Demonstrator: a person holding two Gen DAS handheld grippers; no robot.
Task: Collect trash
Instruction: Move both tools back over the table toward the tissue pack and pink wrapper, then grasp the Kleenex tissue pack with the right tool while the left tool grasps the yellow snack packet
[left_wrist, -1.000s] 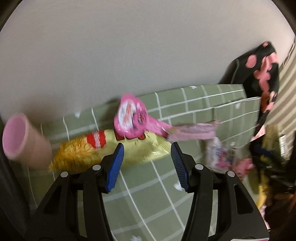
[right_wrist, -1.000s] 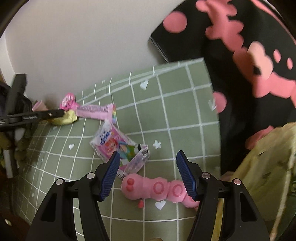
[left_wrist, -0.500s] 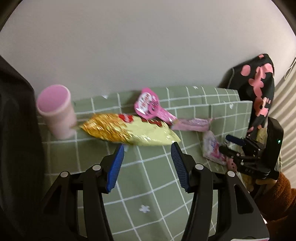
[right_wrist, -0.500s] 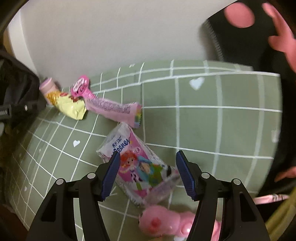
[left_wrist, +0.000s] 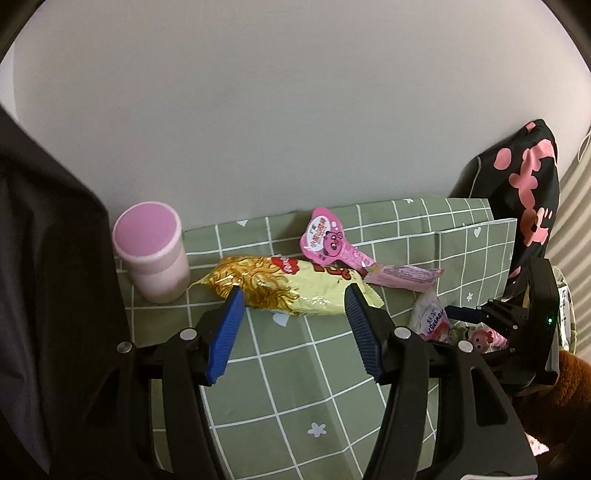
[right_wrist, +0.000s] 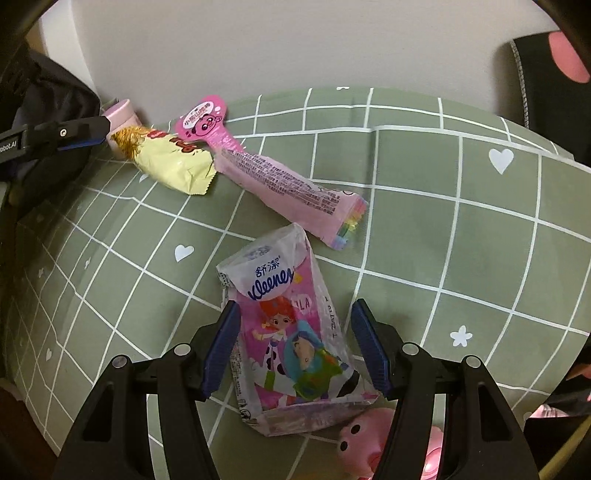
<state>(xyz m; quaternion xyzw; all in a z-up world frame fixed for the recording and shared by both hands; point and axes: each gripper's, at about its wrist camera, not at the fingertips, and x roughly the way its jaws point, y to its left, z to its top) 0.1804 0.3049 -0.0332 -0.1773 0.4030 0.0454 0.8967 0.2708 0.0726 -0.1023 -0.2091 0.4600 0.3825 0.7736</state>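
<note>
right gripper (right_wrist: 293, 341) is down low over the tissue packet (right_wrist: 291, 332), its 2 jaws spread wide with the packet lying flat between them, and neither pad looks to be pressing on it, so nothing is held on that side. the packet sits on the green checked cloth (right_wrist: 424, 229), just in front of a pink plush toy (right_wrist: 364, 443) at the bottom edge. it looks like thin crinkly film, near empty and very light, probably slick, so a pinch across the middle of its narrow width should crumple it and hold; going for the loose torn top would likely let it slide out. left gripper (left_wrist: 293, 326) hangs above the yellow snack bag (left_wrist: 295, 286), jaws apart and just now widening, empty, the bag beyond the tips and not between the pads. that bag lies beside the pink cup (left_wrist: 149, 251) near the wall, with the long pink candy wrapper (right_wrist: 273, 173) touching its far end. the bag looks puffy and soft, foil-slippery; i'd take it across its short side at the middle, not at the crimped end.
</note>
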